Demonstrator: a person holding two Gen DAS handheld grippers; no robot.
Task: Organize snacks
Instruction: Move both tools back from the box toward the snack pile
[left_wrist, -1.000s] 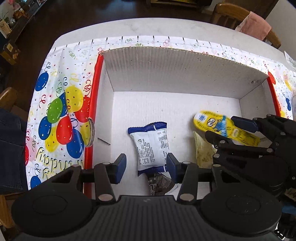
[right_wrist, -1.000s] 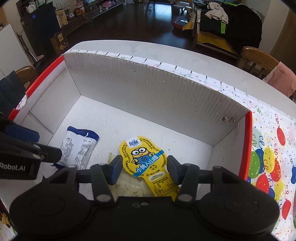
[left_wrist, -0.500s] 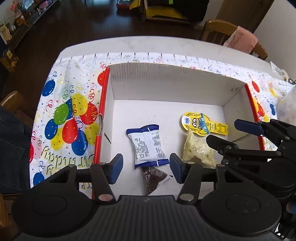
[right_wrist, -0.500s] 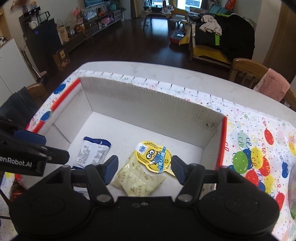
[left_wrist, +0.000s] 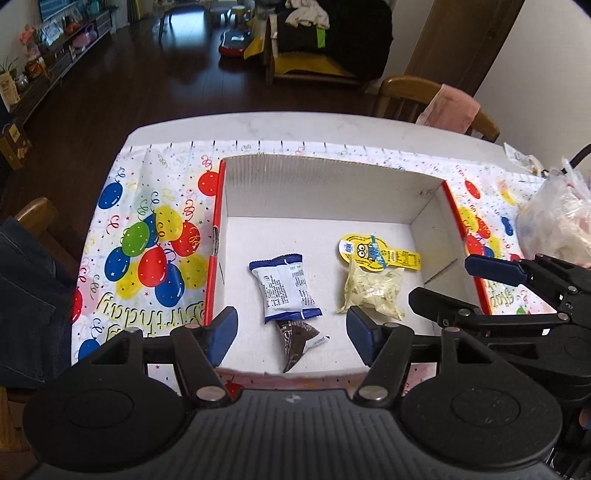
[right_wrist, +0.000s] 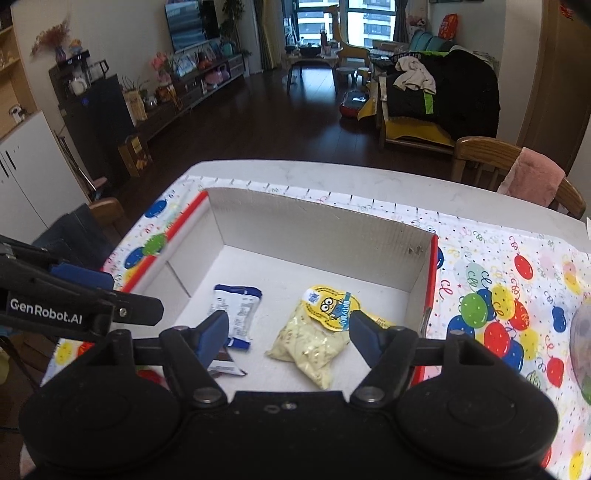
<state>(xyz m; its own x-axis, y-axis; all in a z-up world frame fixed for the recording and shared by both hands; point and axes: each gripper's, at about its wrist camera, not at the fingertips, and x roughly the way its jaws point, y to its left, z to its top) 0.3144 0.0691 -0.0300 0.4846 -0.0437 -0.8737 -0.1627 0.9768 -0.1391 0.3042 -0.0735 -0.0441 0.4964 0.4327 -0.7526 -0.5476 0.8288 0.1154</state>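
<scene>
**Both grippers above the box, snacks lying inside**

The left gripper (left_wrist: 291, 328) hangs over the near edge of the white cardboard box (left_wrist: 332, 192), its jaws opening with nothing between them. The right gripper (right_wrist: 288, 334) is just alongside, jaws opening too, empty as well. Down in the box, the blue-and-white packet (left_wrist: 284, 288) lies flat on the floor, with a small dark wrapper (left_wrist: 295, 338) touching its near end. Beside them, towards the right wall, sits the pale yellow bag (left_wrist: 373, 291), and the yellow cartoon-faced pouch (left_wrist: 369, 251) rests against its far edge. The box stands on a balloon-print birthday cloth (left_wrist: 147, 251) spread across the white worktop (left_wrist: 295, 127). A clear plastic bag (left_wrist: 557, 225) sits off to the right.
</scene>
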